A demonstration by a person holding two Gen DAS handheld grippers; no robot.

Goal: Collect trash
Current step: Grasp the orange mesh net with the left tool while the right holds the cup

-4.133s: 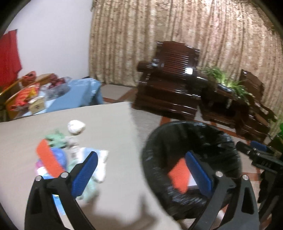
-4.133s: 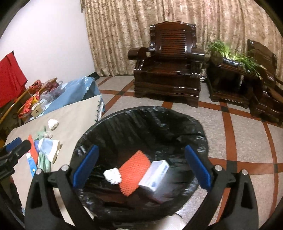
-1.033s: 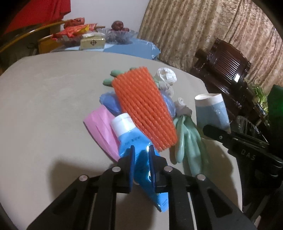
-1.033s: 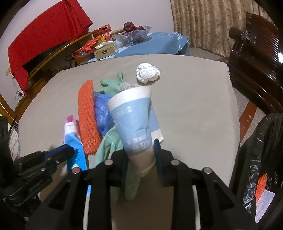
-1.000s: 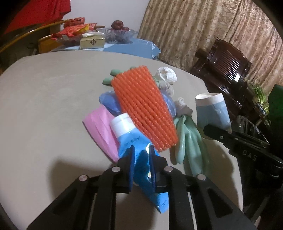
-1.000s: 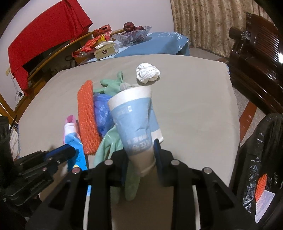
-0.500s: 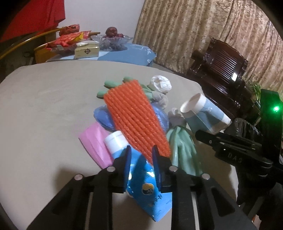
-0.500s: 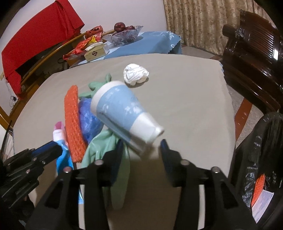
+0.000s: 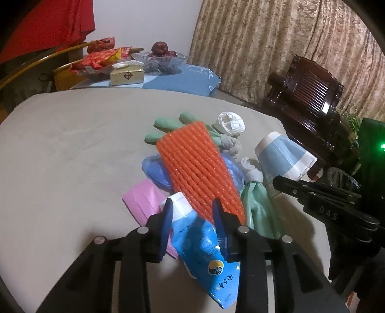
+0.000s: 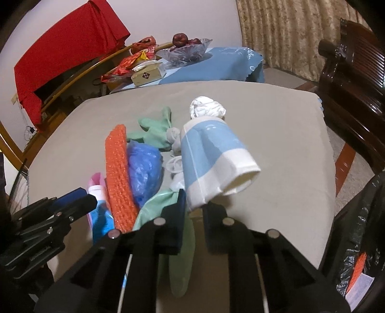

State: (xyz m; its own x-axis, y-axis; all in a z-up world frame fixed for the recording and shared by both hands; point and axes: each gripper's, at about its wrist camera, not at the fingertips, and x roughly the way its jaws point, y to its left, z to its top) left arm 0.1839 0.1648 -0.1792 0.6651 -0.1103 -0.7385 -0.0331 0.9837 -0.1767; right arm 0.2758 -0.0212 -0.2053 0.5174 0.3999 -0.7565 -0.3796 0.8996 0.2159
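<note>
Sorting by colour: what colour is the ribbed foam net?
Orange; the ribbed foam net shows best in the left wrist view.

A patterned beige curtain (image 9: 276, 48) hangs behind a dark carved wooden armchair (image 9: 305, 96). Red cloth (image 10: 67, 50) drapes against the pale wall (image 9: 144, 21). A blue-covered side table (image 10: 211, 65) stands beyond, under dim indoor light.

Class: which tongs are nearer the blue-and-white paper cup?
Right. The right tongs are closing on the paper cup at its crumpled end; the left tongs, opening, straddle the blue pouch across the pile.
</note>
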